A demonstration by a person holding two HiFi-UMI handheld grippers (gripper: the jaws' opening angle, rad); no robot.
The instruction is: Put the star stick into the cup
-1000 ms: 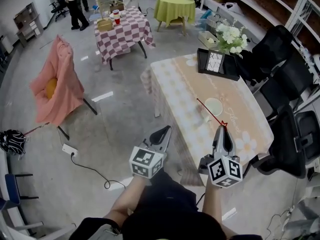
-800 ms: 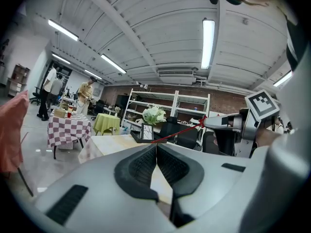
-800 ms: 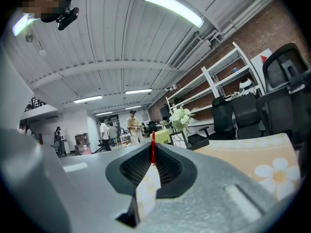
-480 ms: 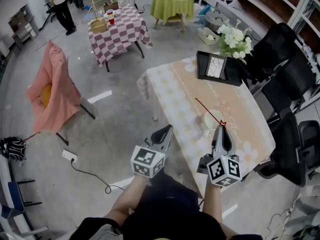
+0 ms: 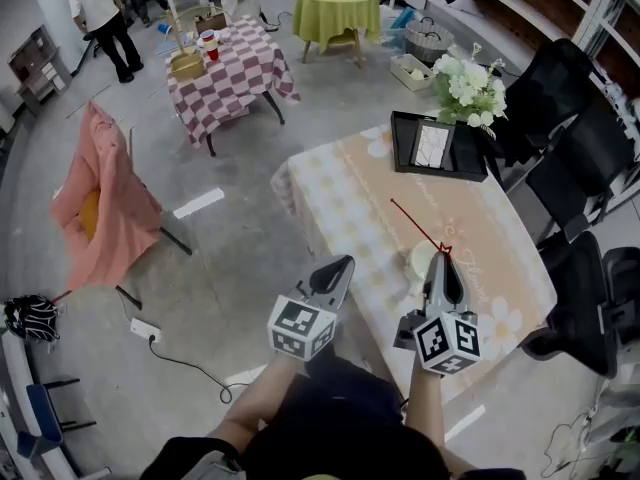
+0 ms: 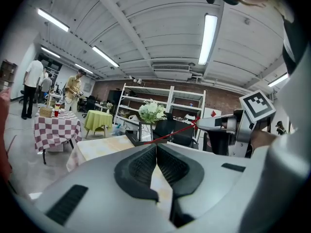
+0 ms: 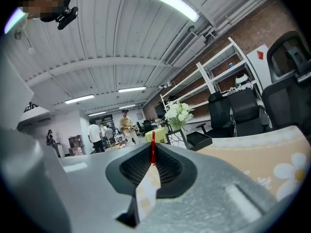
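In the head view my right gripper (image 5: pixel 443 259) is shut on the star end of a thin red star stick (image 5: pixel 415 225), which slants up and left over the table (image 5: pixel 350 198). A pale cup (image 5: pixel 418 260) stands on the tablecloth just left of that gripper's tip, partly hidden by it. The right gripper view shows the stick (image 7: pixel 152 151) pinched upright between the closed pads. My left gripper (image 5: pixel 343 265) hangs shut and holds nothing, beside the table's near left edge. From the left gripper view (image 6: pixel 156 148) the stick (image 6: pixel 170 134) and the right gripper (image 6: pixel 221 126) show at right.
A black tray (image 5: pixel 440 148) and white flowers (image 5: pixel 465 73) sit at the table's far end. Black office chairs (image 5: pixel 580 298) crowd its right side. A pink-draped chair (image 5: pixel 100 198), a checkered table (image 5: pixel 225 63) and people stand farther off on the floor.
The view has drifted forward and the table has slid nearer. The cup now lies closer under the right gripper's tip. Both grippers keep their grip and spacing.
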